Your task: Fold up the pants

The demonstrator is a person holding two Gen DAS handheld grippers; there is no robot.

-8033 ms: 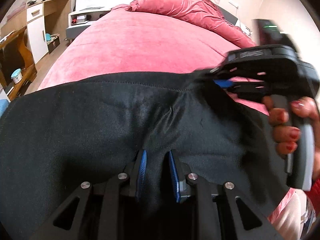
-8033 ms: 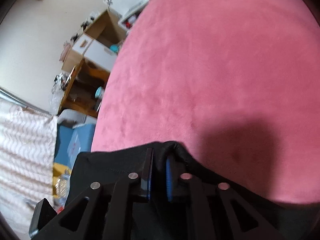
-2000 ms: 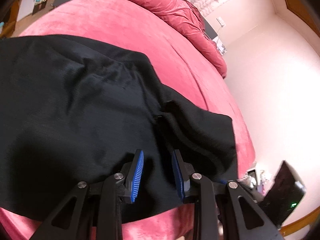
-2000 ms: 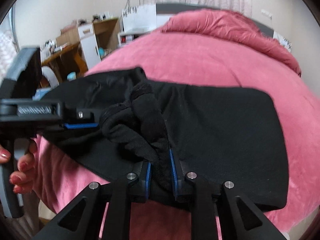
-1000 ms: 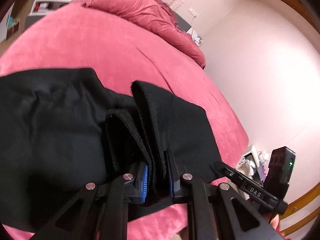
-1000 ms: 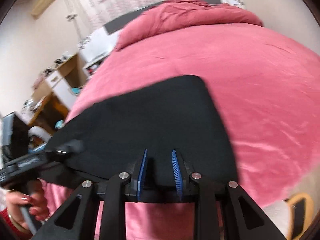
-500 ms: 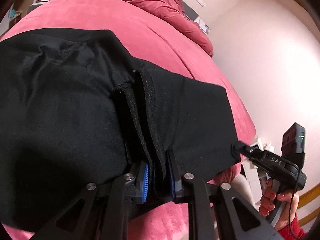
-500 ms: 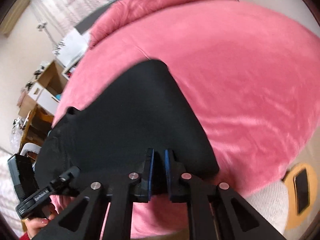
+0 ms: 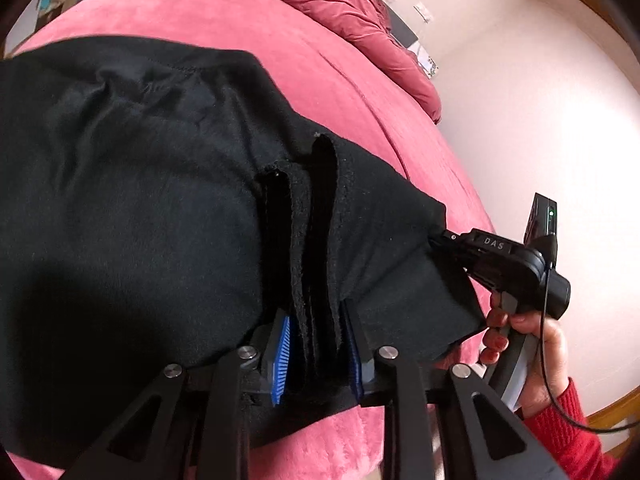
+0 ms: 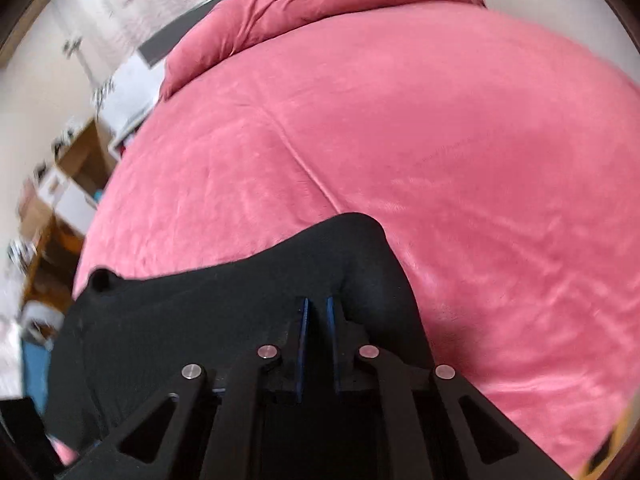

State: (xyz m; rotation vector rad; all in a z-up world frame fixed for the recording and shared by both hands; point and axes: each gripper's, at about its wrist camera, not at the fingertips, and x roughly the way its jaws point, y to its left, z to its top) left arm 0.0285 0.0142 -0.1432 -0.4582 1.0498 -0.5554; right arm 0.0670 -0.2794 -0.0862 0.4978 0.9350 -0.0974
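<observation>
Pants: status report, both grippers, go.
Left gripper shut on stacked pants edges. Right gripper shut on a pants corner. Pants lie on the bed, fold unfinished. Nothing in the way.

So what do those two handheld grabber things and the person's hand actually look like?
Each gripper, left and right, is black plastic with silver screws and blue ribbed finger pads. The right one is pistol-shaped, marked "DAS", with a green light and black cable. The right hand has red nails and a red knitted sleeve.

Black fabric pants [image 9: 152, 208] on pink plush bedspread [image 9: 248, 16]; rumpled pink duvet [image 9: 340, 8] at 12 o'clock beyond.
</observation>
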